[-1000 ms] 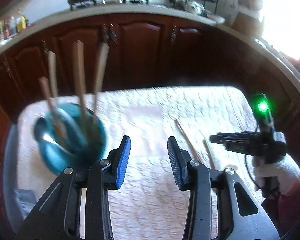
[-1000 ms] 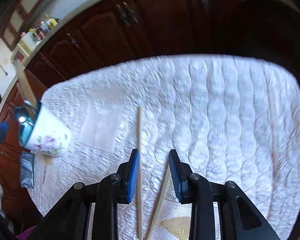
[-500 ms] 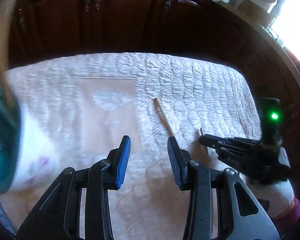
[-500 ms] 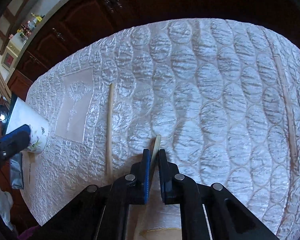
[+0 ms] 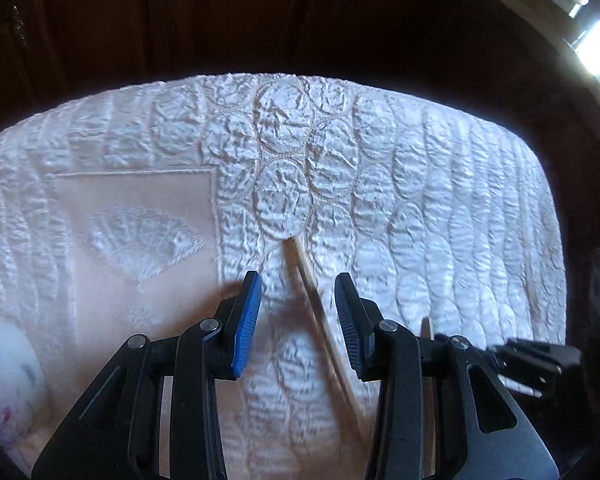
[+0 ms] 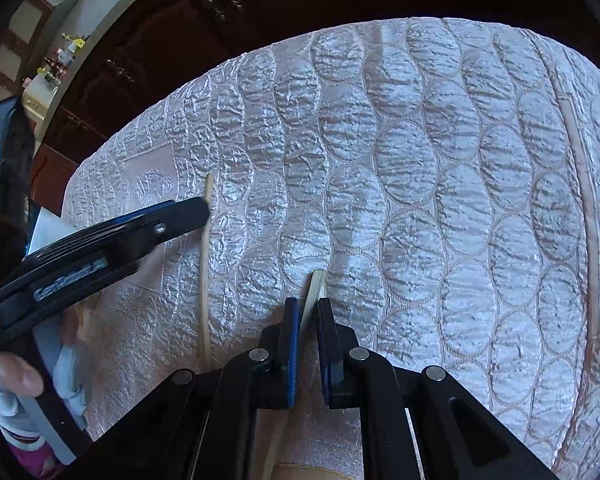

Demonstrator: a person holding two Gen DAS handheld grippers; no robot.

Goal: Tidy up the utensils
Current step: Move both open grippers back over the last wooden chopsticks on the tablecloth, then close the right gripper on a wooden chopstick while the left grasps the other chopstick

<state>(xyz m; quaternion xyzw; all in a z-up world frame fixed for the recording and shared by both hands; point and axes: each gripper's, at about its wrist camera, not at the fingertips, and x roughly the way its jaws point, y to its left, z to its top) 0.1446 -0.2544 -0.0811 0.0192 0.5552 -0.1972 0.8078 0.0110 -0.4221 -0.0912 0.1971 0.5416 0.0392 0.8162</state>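
A thin wooden stick [image 5: 312, 296] lies on the white quilted cloth [image 5: 420, 184], between the jaws of my open left gripper [image 5: 296, 312], which is low over it. The same stick shows in the right wrist view [image 6: 205, 272], with the left gripper [image 6: 192, 210] just beside it. My right gripper [image 6: 309, 312] is shut on a second wooden stick [image 6: 315, 284], whose tip pokes out past the pads. The white floral cup [image 5: 4, 380] is at the lower left edge of the left wrist view, mostly cut off.
Another long stick [image 6: 584, 208] lies near the cloth's right edge. A flat embroidered panel [image 5: 140, 232] lies left of the left gripper. Dark wooden cabinets [image 5: 220, 20] stand behind the table. The right gripper shows in the left wrist view [image 5: 500, 350].
My left gripper swung away from the cup and came down over the stick on the cloth. My right gripper closed on the second stick and holds it.
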